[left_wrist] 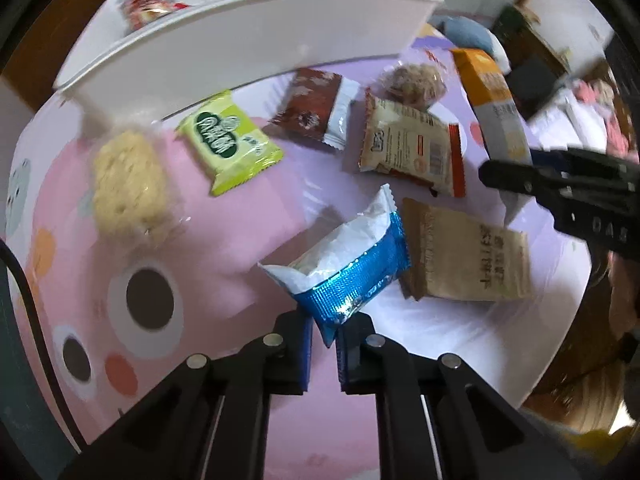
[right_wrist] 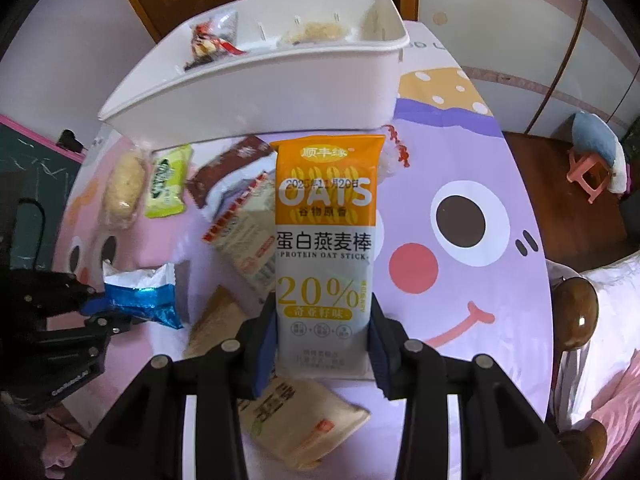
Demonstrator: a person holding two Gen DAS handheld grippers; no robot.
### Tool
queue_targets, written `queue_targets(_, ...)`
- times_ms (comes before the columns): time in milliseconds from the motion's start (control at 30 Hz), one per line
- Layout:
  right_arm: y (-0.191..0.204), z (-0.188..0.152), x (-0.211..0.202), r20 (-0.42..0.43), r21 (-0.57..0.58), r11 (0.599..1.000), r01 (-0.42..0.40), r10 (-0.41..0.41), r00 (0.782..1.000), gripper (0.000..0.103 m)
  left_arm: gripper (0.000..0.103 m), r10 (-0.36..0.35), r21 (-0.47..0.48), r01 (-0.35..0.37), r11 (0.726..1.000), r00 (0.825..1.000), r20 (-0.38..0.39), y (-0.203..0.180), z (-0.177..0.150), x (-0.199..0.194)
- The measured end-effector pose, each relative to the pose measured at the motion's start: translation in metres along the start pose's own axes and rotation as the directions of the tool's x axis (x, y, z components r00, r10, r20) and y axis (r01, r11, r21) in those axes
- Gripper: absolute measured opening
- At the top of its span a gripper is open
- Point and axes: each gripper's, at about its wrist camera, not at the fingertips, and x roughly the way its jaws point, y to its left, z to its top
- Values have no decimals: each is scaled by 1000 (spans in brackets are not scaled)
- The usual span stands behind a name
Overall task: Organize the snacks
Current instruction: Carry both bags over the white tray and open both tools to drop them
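Below the left wrist camera, the left gripper (left_wrist: 322,344) pinched a blue-and-white snack packet (left_wrist: 348,268) over the cartoon tablecloth (left_wrist: 224,240). From the right wrist, the right gripper (right_wrist: 323,344) clamped an upright oat stick packet (right_wrist: 326,248) before the white bin (right_wrist: 256,92).
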Motion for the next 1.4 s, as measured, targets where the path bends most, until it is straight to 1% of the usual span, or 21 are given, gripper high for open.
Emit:
queue_targets(67,3,-2,-8,12,1,1000,-9,9,1000,40,7,-3,-52,4,999,1000,23,1,-4,-10)
queue_targets(167,5,-2,-20,27,5,999,-35,34,999,40,7,-18,-148,28,989,997,69,3,-8,-32)
queue_targets(267,11,-4,-35,46,6,998,-59,59,997,40,6,-7,-205,30,978,993,115,6,-9,-56)
queue_targets(367,17,0,-53,74,-5,997,-81,81,994,40,6,20,-222,20,975,984,177,0,-5,-85)
queue_targets(400,19,3,-61,87,-11,996,-87,88,992,40,6,31,-223,12,975,981,191,-11,-3,-99)
queue_targets(467,21,9,-75,111,-21,995,-96,98,989,40,6,63,-226,-10,974,972,228,-14,8,-120)
queue_targets(567,29,23,-96,153,-38,994,-100,105,983,40,6,87,-239,-21,971,959,271,-12,28,-147)
queue_targets(633,35,35,-109,183,-51,994,-99,106,977,40,6,99,-247,-26,969,952,288,-9,31,-162)
queue_targets(767,45,62,-134,244,-83,993,-88,106,964,40,6,118,-262,-33,964,940,319,-2,56,-185)
queue_targets(933,53,98,-154,302,-104,992,-68,97,948,40,6,141,-265,-42,963,920,365,7,86,-203)
queue_targets(1167,62,141,-155,332,-118,992,-36,74,940,40,6,180,-250,-81,965,897,404,20,130,-214)
queue_targets(1267,61,159,-149,338,-96,995,-33,64,939,41,6,189,-260,-87,962,896,402,32,148,-209)
queue_targets(1333,58,169,-142,334,-71,997,-40,62,941,41,6,191,-267,-86,960,899,395,40,159,-203)
queue_targets(1400,56,182,-132,319,-50,998,-39,53,946,41,6,188,-274,-84,958,905,381,49,171,-194)
